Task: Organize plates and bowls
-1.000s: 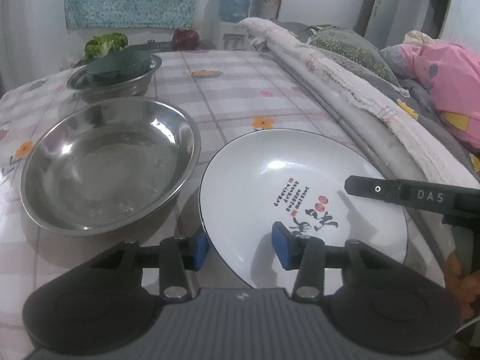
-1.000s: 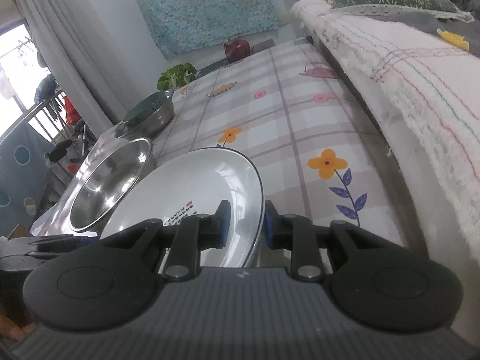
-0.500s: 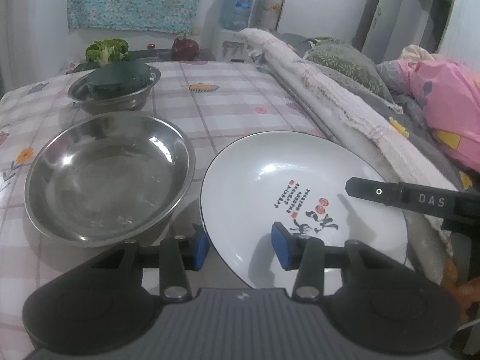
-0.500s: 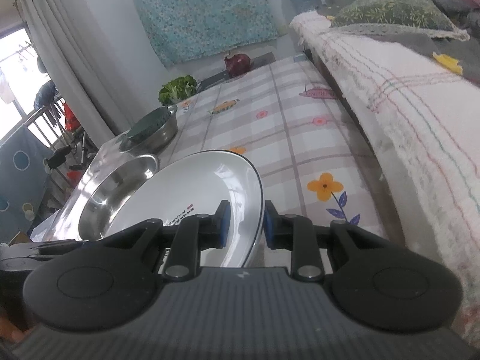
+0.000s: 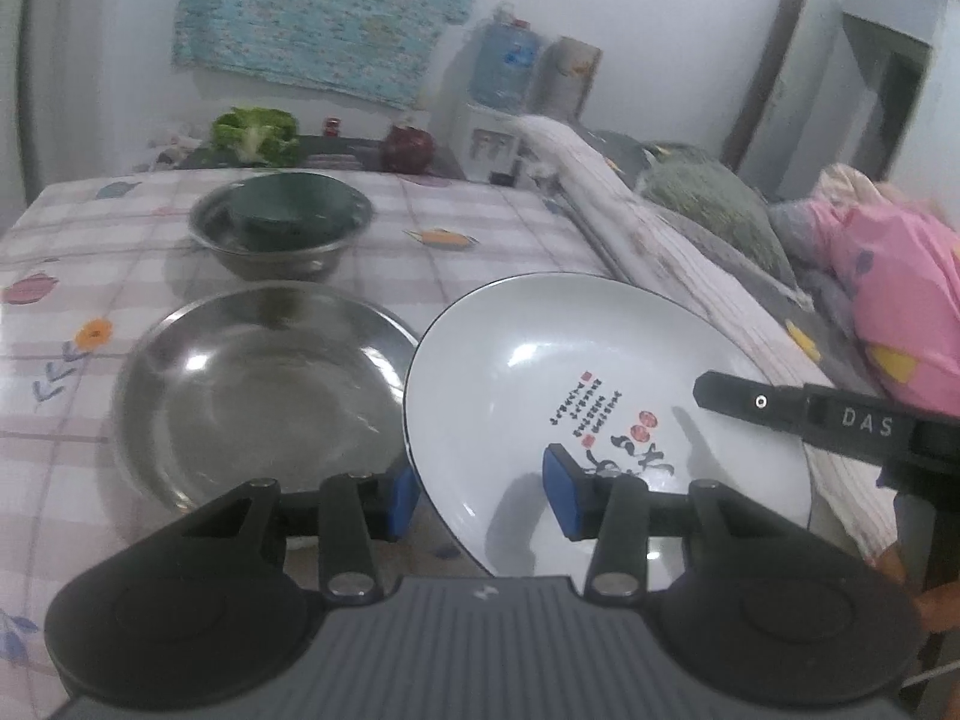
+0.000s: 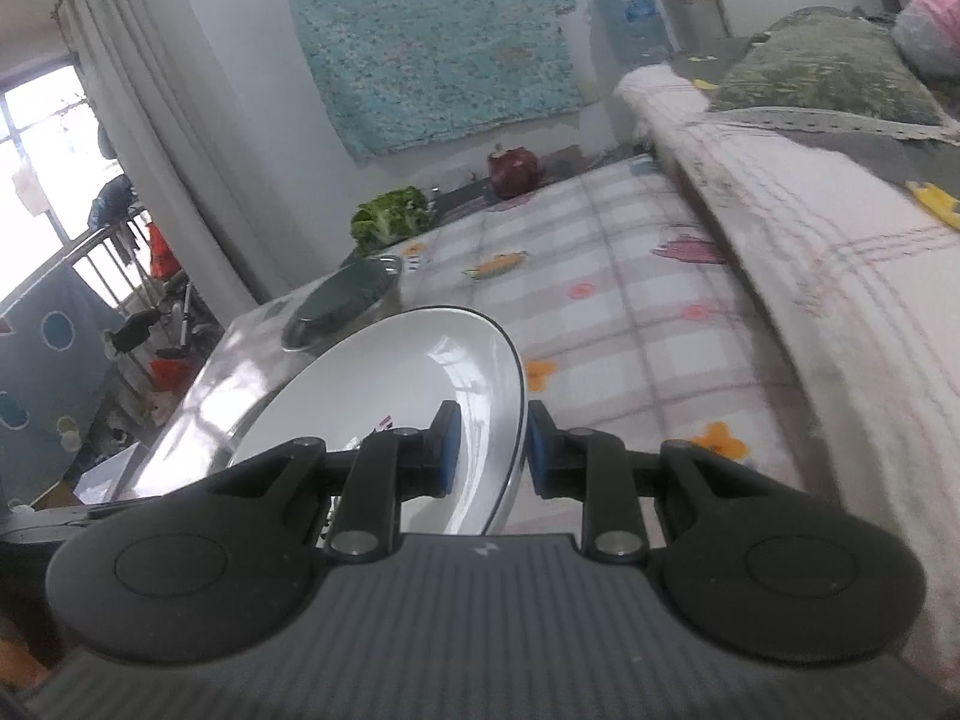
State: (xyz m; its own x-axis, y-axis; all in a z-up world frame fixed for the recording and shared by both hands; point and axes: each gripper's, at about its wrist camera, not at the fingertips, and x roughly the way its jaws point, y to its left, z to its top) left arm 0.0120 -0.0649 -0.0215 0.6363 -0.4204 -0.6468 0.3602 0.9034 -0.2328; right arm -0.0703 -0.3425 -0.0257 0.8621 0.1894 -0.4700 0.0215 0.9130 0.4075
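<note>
Steel basin (image 5: pixel 252 384) crowds plate's (image 5: pixel 600 396) left; bedding (image 6: pixel 798 240) walls the right

Home bedroom: bed (image 6: pixel 810 228) with pillows (image 5: pixel 714 210), water dispenser (image 5: pixel 501 69), curtain (image 6: pixel 150 120).

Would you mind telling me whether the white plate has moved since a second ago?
Yes. The white plate has risen: in the left wrist view its left rim now overlaps the large steel bowl, held by both grippers.

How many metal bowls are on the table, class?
2. A large metal bowl sits left of the white plate. A smaller metal bowl stands behind it, with a dark green dish inside. More may be hidden.
</note>
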